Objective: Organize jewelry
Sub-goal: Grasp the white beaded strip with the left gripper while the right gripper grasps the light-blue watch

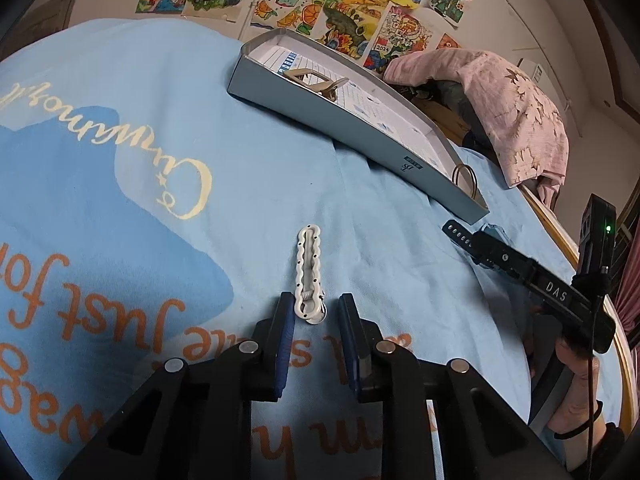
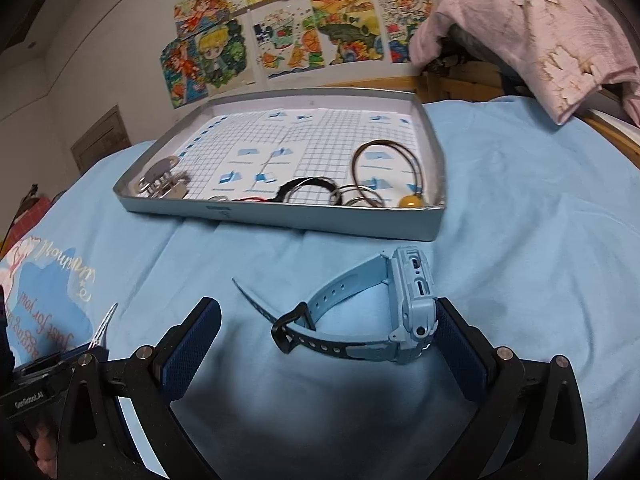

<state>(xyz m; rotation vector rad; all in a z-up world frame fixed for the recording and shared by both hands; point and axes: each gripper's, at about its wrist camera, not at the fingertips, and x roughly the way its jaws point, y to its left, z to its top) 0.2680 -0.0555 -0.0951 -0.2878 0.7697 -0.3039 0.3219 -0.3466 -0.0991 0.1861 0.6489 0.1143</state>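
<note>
Spreading your right gripper (image 2: 328, 344) wide, you are bracketing the blue watch (image 2: 408, 312); its case is touching the right pad, the left pad staying clear, nothing gripped. Your left gripper (image 1: 314, 320) is sitting partly open around the white clip's (image 1: 308, 268) hinged end, pads not pressing it. Both are lying on the blue cloth (image 2: 520, 220), near the tray (image 2: 280, 216) holding rings and hair ties.
</note>
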